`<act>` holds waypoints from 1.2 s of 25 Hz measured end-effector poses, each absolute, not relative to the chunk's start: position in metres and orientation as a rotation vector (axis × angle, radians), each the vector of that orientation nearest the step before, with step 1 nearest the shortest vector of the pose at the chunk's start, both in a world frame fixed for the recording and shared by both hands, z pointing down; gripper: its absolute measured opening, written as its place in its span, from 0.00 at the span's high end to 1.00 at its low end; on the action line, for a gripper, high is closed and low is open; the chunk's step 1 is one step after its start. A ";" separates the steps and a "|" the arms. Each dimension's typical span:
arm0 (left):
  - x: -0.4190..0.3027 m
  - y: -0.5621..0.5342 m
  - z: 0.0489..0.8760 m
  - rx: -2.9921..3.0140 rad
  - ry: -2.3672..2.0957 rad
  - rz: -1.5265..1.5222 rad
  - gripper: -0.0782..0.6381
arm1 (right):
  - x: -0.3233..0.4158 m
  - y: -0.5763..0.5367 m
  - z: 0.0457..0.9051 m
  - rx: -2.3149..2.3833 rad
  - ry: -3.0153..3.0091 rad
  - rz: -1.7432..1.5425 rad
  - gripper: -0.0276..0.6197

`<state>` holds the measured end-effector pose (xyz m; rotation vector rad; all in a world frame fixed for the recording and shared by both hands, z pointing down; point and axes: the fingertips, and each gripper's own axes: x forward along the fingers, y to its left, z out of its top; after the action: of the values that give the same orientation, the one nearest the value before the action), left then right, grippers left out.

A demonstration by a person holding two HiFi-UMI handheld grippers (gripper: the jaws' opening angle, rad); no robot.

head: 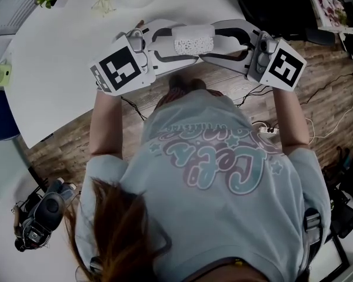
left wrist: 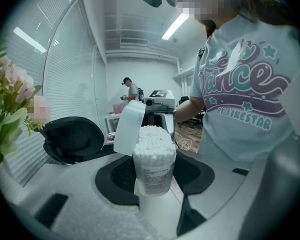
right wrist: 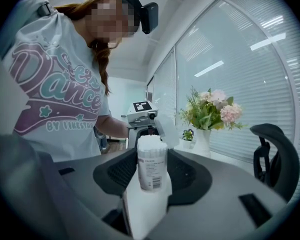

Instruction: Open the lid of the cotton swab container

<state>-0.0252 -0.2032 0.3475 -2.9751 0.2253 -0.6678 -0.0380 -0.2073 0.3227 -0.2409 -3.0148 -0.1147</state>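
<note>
Both arms reach forward from the torso, one gripper per hand, the two facing each other nose to nose. left gripper (head: 175, 44): jaws partly closed, pads pinching the container (head: 194, 42) on its body, low down. That leaves the top free. right gripper (head: 219, 43): same story from the other side, jaws part-closed with the pads against the body walls, so it also reads as a grip, not a hover. The container stands upright between the two noses, at the near edge of the table (head: 65, 69); I can't tell if its base touches the table or hangs just above. The two-sided hold looks meant to stop it tipping or spilling with the top open. The lid (left wrist: 128, 126) is already up, swung back on its hinge to the far side and clear of the mouth, with neither gripper touching it. The swabs (left wrist: 154, 139) are exposed, packed tight and flush with the rim. My call: the opening is done and only set-down and release are left. Risk: letting one side go first tilts it. Far off: flowers (right wrist: 210, 109) on the table, chair (left wrist: 72, 136) beyond.
</note>
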 end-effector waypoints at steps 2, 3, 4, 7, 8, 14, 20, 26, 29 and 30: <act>-0.027 -0.205 0.353 -2.981 0.232 -0.664 0.63 | -0.040 -0.209 0.328 -0.247 -3.010 -0.109 0.66; -0.027 -0.206 0.356 -2.984 0.235 -0.663 0.63 | -0.041 -0.210 0.331 -0.249 -3.007 -0.104 0.66; -0.027 -0.207 0.359 -2.986 0.238 -0.663 0.63 | -0.041 -0.211 0.334 -0.251 -3.005 -0.099 0.66; -0.028 -0.209 0.367 -2.992 0.248 -0.669 0.63 | -0.042 -0.213 0.342 -0.259 -2.998 -0.089 0.66; -0.029 -0.209 0.370 -2.992 0.251 -0.674 0.63 | -0.043 -0.213 0.345 -0.261 -2.994 -0.089 0.66; -0.035 -0.210 0.391 -3.005 0.253 -0.712 0.63 | -0.050 -0.214 0.365 -0.274 -2.974 -0.070 0.66; -0.041 -0.212 0.408 -3.046 0.258 -0.692 0.63 | -0.055 -0.217 0.382 -0.283 -2.959 -0.023 0.66; -0.044 -0.216 0.421 -3.049 0.265 -0.707 0.63 | -0.059 -0.220 0.396 -0.288 -2.941 -0.029 0.66; -0.044 -0.217 0.429 -3.047 0.285 -0.715 0.63 | -0.058 -0.222 0.407 -0.298 -2.900 -0.057 0.66; -0.045 -0.218 0.432 -3.046 0.289 -0.720 0.63 | -0.059 -0.222 0.410 -0.300 -2.892 -0.064 0.66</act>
<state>-0.0452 -0.2178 0.4318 -3.0461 0.2893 -0.7200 -0.0590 -0.2223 0.4097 -0.3004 -2.8917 -0.0643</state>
